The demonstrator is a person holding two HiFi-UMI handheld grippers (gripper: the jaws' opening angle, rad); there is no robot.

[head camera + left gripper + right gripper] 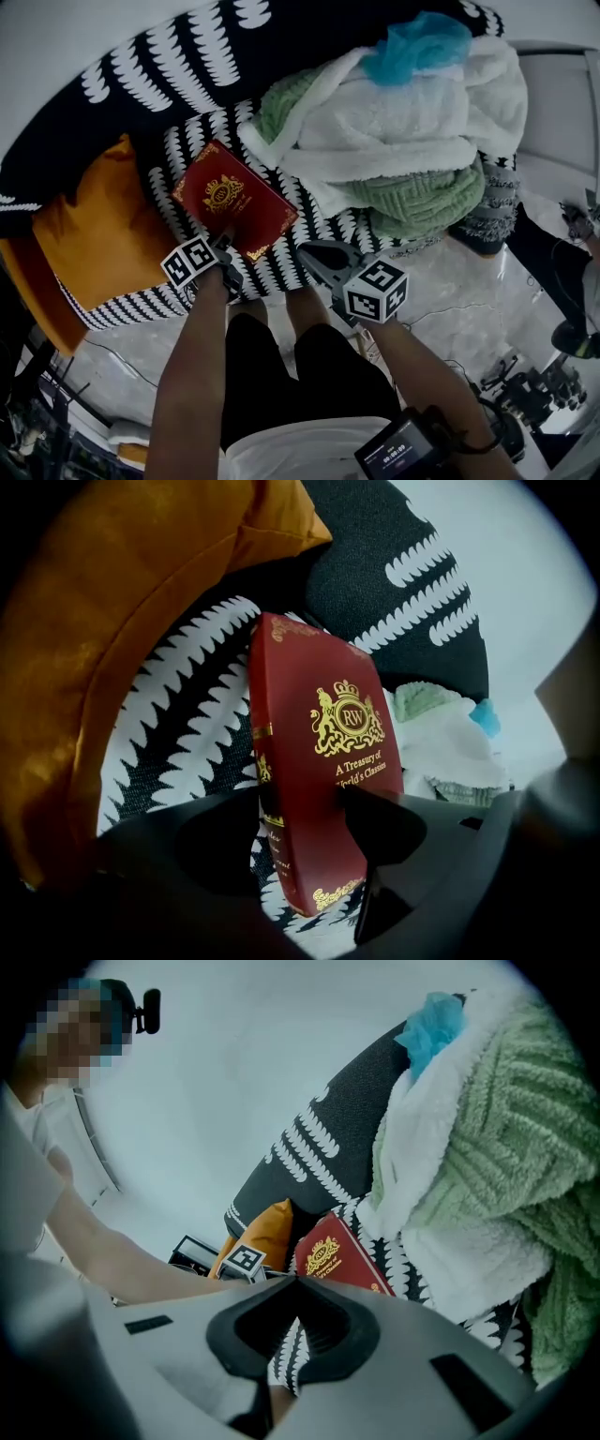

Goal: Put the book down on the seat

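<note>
Head view: the book (pixel 232 200) lies on the seat (pixel 317 232), left of the blankets (pixel 394 122). Your left gripper (pixel 225 240) holds its jaws wide around the near edge; the right gripper (pixel 311 255) is closed and empty. Stiff hardback (slick cover): pinch near the spine.

Glossy pale marble floor (pixel 469 300); plain white wall (pixel 244 1082) behind.

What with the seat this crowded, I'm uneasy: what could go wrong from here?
The book rests near the seat's front edge with its near corner between the left gripper's fingers. Drawing back askew could snag it and pull it off. The blanket heap beside it might slump onto the cover if the seat is nudged.
</note>
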